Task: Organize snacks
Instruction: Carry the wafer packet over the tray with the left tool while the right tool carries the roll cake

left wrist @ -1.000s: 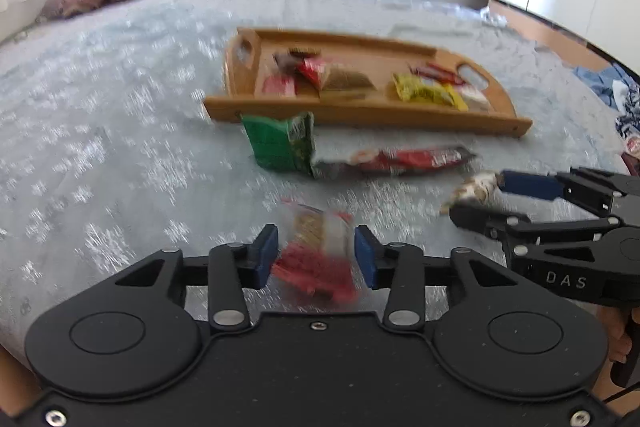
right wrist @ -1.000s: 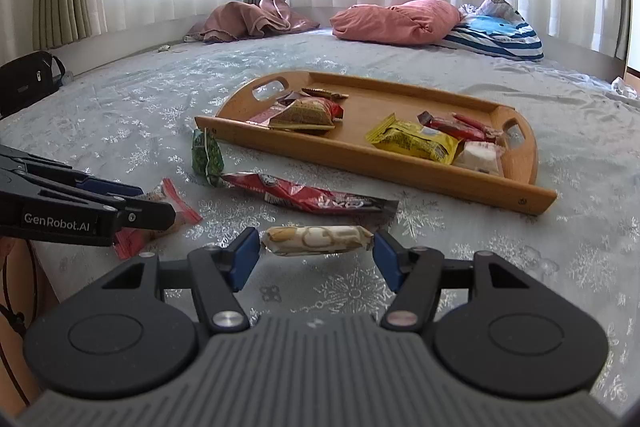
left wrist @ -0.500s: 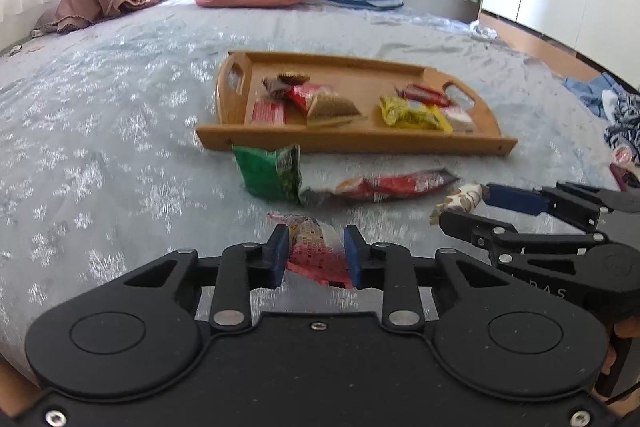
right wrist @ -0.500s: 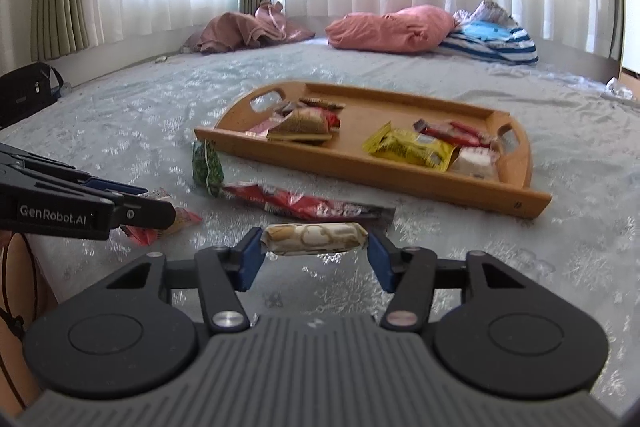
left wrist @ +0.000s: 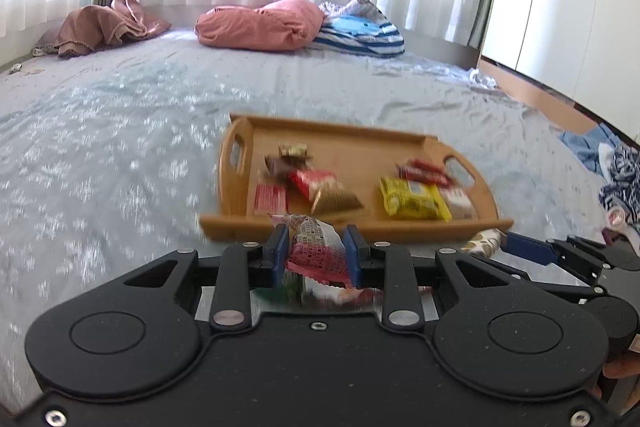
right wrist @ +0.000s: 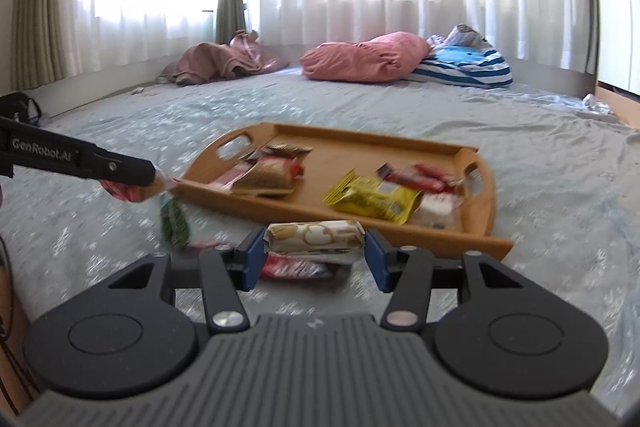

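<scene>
Since both packets are light and crinkly, left gripper [left wrist: 315, 254] pinches the red packet [left wrist: 316, 251] mid-body, right gripper [right wrist: 315, 251] clamps the beige bar [right wrist: 316, 237] endwise, lower centre.

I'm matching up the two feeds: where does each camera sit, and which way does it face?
Left wrist: on the left gripper, looking along its fingers over the bed at the tray; it grips a red packet, with the right gripper at the right edge.
Right wrist: on the right gripper, facing the tray; it grips a cream bar, with the left gripper entering from the left.
Shared: tray, pink pillow, curtains, each other's gripper.
</scene>
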{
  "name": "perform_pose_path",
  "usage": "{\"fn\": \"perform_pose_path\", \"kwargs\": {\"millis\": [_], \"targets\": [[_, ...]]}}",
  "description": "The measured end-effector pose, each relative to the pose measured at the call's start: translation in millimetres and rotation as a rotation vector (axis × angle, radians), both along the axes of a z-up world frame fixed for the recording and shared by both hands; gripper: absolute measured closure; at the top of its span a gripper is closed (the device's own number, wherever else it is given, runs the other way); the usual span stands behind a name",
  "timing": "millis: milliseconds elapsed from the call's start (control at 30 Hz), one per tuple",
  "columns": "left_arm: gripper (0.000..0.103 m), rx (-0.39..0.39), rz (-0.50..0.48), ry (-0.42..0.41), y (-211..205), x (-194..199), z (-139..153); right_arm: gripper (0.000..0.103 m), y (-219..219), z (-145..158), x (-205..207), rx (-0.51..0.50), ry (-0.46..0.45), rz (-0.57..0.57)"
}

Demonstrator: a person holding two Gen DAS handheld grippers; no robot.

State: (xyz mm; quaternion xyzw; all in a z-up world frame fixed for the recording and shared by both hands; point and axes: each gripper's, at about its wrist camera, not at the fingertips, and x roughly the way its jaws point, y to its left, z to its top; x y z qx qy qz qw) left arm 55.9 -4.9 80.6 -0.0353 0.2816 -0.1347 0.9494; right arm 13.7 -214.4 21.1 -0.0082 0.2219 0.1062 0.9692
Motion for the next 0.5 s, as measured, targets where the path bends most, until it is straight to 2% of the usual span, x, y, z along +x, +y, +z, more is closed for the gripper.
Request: {"fn": "perform_pose_path", "kwargs": {"millis": [267, 500], "targets": [[0.075, -0.074, 0.009, -0.02, 1, 52, 15, 0.047, -17, 11, 35, -0.025, -0.006, -0.101], [0.075, -0.1, 0.032, 0.02, 1, 102, -2, 0.047, -35, 9, 67, -0.043, 0.017, -0.192]]}}
